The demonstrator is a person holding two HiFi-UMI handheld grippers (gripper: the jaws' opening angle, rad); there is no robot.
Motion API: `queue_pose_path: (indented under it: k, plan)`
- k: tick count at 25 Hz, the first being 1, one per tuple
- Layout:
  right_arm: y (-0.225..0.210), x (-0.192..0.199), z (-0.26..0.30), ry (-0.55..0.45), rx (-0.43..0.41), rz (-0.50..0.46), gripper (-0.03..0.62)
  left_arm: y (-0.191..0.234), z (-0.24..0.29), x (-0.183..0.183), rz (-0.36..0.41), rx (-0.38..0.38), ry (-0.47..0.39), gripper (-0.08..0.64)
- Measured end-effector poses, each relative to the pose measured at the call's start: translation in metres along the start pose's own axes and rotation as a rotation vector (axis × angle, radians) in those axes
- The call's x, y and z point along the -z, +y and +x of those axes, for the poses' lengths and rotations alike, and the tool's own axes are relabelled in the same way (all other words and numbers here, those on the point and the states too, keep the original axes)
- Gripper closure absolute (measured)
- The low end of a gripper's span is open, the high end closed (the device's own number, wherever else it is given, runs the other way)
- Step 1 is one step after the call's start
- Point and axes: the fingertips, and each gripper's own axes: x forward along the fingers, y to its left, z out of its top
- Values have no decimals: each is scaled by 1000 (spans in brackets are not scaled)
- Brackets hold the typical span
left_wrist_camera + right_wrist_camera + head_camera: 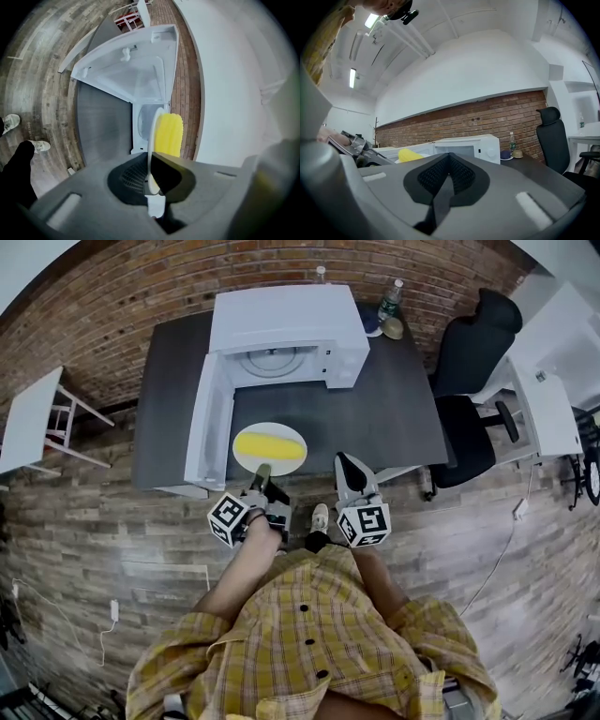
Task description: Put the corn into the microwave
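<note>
Two grippers sit at the near edge of the dark desk (394, 418), one in each of the person's hands. The left gripper (262, 472) is clamped on the near rim of a white plate (286, 466), and its pads pinch the thin edge. The corn (269, 444), a yellow cob, lies across that plate, which is held over the near part of the desk, in front of the microwave (286, 329) and outside it.

The white microwave stands at the desk's far edge. Its door (208, 418) is swung wide open along the left side, and the round turntable (277, 360) shows inside the bare cavity. In the left gripper view the plate shows edge-on, with the cob on its right face and the open door beyond.

The right gripper (345, 465) hovers just right of the plate, apart from it, with its jaws together and nothing between them.

A water bottle (390, 299) and a small bowl (393, 328) stand at the far right corner of the desk. A black office chair (473, 362) is beside the right edge.
</note>
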Motion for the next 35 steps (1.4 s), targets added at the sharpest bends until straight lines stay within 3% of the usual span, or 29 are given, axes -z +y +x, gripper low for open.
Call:
queue_pose_path:
  k: [11,35]
  plan:
    - [-37,2,66,18,-79,9,597,-10,67,-5,-17,2,-67,545]
    - [-72,15,127,61,-194,11,597,8,169,-30,-24,-27,-177,545]
